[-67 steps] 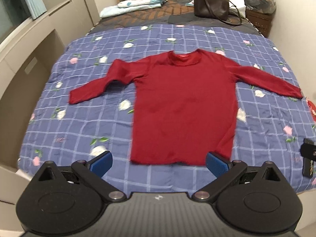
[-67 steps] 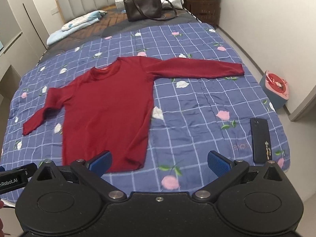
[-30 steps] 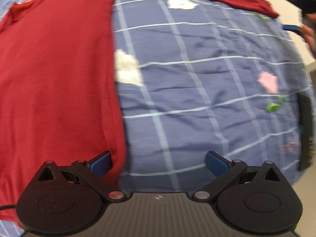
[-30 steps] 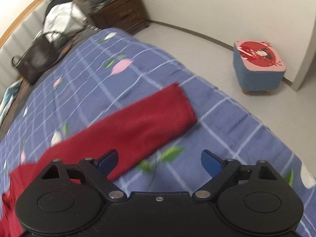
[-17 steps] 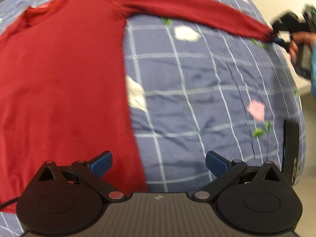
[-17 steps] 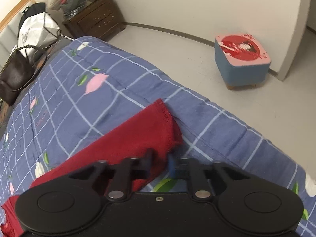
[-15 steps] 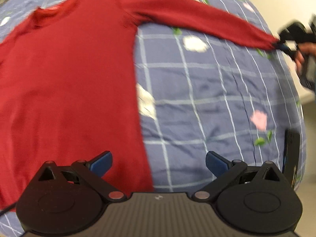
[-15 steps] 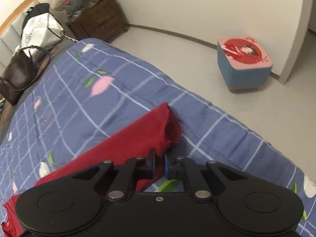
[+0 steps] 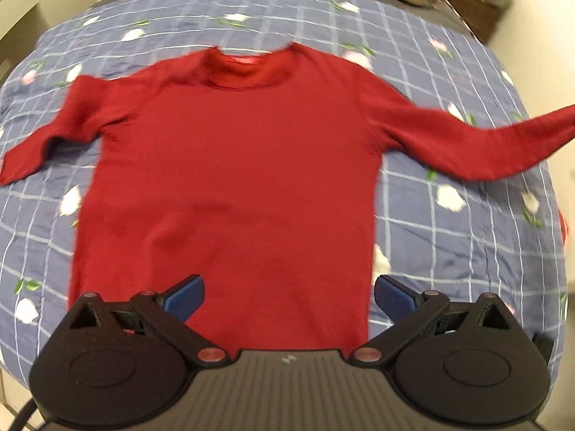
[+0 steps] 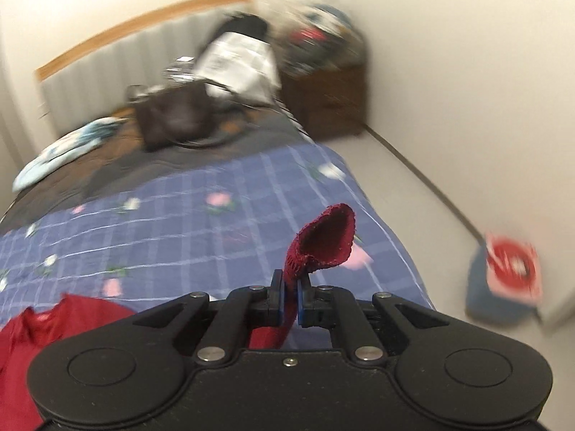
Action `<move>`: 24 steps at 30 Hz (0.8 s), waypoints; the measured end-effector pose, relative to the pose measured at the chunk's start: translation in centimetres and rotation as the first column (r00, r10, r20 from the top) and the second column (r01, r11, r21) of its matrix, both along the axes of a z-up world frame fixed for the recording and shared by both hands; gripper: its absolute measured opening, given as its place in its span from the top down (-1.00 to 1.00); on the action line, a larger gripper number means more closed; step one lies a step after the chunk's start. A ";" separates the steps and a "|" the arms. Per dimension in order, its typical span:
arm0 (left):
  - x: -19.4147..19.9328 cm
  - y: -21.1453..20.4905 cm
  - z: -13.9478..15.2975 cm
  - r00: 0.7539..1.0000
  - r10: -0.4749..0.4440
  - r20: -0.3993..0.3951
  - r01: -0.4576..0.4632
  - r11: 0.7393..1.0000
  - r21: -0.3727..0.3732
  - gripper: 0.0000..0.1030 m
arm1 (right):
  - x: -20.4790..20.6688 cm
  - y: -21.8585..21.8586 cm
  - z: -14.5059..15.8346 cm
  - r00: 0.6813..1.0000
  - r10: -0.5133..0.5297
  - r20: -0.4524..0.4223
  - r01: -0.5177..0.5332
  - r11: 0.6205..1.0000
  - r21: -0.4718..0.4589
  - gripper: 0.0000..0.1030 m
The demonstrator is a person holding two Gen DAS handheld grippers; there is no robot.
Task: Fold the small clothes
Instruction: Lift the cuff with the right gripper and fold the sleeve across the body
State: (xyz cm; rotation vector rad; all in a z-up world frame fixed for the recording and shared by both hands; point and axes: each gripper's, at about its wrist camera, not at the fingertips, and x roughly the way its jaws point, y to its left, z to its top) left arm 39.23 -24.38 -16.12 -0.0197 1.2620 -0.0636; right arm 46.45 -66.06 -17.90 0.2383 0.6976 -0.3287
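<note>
While the right hand-held gripper (image 10: pixel 291 296) is pinched on the cuff (image 10: pixel 325 242), the left hand-held gripper (image 9: pixel 287 296) is spread above the hem. The sweater (image 9: pixel 230 186), mid-frame on the bed (image 9: pixel 467 251), is judged soft, light and droopy; edges are best gripped.

Cream walls (image 10: pixel 449 54) (bare) meet a pale floor (image 10: pixel 413 194); padded headboard (image 10: pixel 118 54), wooden nightstand (image 10: pixel 330 107), blue stool (image 10: pixel 503 280).

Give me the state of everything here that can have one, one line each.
Red sweater: body flat on the bed, unfolded.
Right sleeve cuff: lifted off the quilt, pinched.
Left sleeve: lying on the quilt, bent.
Right gripper: shut on the cuff.
Left gripper: open, empty, over the hem.
</note>
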 end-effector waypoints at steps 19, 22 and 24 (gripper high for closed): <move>0.0 22.1 2.0 0.988 0.148 0.033 -0.147 0.989 -0.024 -0.99 | 9.1 34.5 3.3 0.898 0.438 -0.025 -0.434 0.878 -0.203 0.89; -0.1 26.1 1.8 0.980 0.197 0.024 -0.197 0.980 -0.006 -0.99 | 10.1 40.3 0.9 0.879 0.472 -0.064 -0.474 0.854 -0.215 0.89; -0.1 28.6 1.7 0.974 0.224 0.018 -0.224 0.975 0.000 -0.99 | 10.8 43.4 -0.9 0.869 0.485 -0.099 -0.494 0.844 -0.209 0.89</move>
